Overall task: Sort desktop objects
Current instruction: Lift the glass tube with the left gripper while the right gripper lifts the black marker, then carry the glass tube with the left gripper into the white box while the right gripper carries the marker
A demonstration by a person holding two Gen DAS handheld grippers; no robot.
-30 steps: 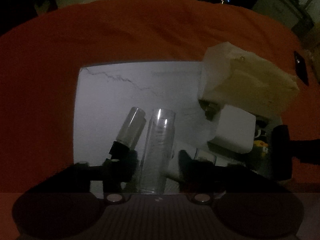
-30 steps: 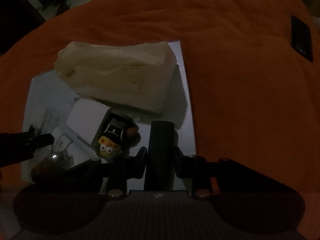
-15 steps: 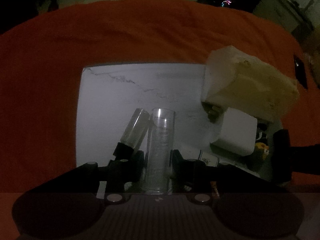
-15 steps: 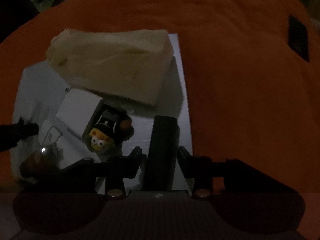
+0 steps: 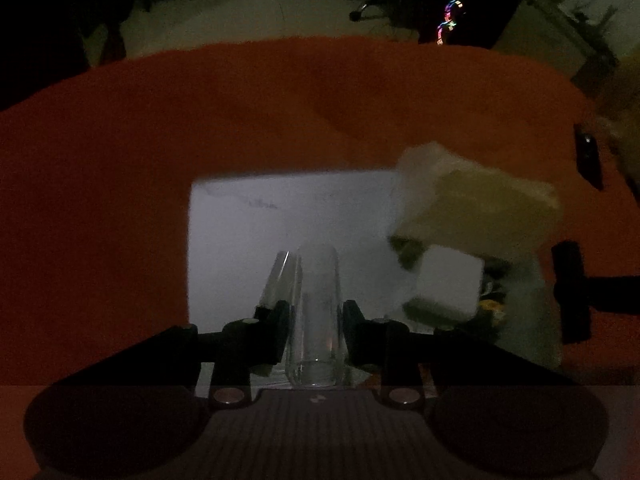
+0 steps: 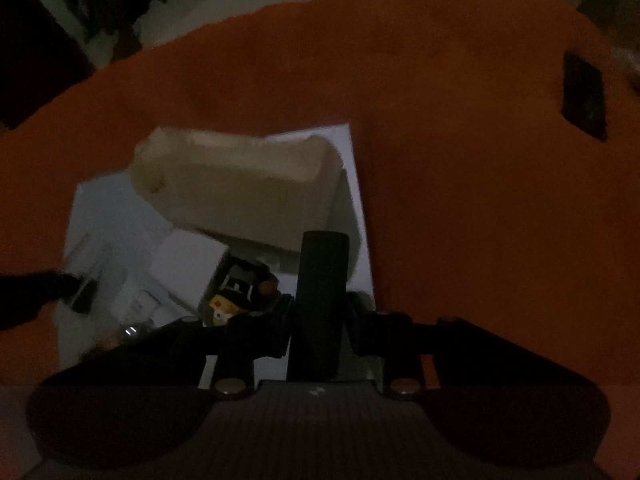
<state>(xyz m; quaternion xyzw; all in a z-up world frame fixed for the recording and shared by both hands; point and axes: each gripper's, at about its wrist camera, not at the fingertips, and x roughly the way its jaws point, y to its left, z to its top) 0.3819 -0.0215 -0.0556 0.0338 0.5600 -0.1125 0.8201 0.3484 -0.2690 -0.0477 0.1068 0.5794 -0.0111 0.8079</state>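
A clear tube (image 5: 318, 300) sits between the left gripper's (image 5: 316, 320) fingers; tissue pack (image 5: 476, 204) lies ahead-right on the board (image 5: 248, 240).

- Left wrist view: looks steeply down along the left gripper (image 5: 316, 316) onto the white board (image 5: 240, 240) on the orange-covered bench (image 5: 120, 200), close above it; dim room floor at the top edge.
- Right wrist view: same steep downward look along the right gripper (image 6: 318, 314), close over the board's right edge.
- Shared by both: white board (image 6: 112, 220), cream tissue pack (image 5: 476, 208) (image 6: 240, 188), white box (image 5: 448, 280) (image 6: 188, 264), small black slab (image 5: 588, 156) (image 6: 582, 94).
- Each view catches the other gripper at its side edge.
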